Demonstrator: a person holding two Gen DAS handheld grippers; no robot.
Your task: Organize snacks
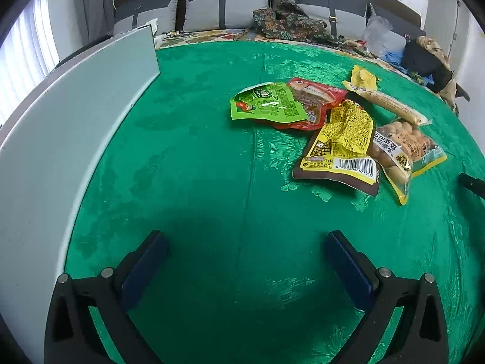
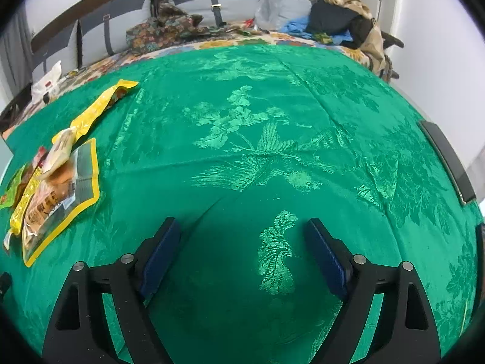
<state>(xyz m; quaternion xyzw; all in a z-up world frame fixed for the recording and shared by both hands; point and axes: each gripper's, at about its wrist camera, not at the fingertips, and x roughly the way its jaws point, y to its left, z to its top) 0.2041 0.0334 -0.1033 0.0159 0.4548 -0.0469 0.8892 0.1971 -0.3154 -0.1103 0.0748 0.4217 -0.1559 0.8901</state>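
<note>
Green brocade cloth (image 1: 197,157) covers the desk. Snack packets (image 1: 339,124) lie piled ahead-right of the left tool (image 1: 242,242), seemingly nearer it; from the right tool (image 2: 242,230) they sit far left. Both tools are released, empty.

A table is covered by a green brocade tablecloth (image 1: 197,157) woven with flowers and a bird. On it a loose pile of snack packets is laid: a green packet (image 1: 266,103) overlapped onto a red packet (image 1: 315,91), a yellow barcoded packet (image 1: 342,145), a clear yellow-edged bag of round snacks (image 1: 406,148), and a long sausage-like stick (image 1: 391,103). A pale flat board (image 1: 60,139) is seen at the cloth's left edge.
</note>
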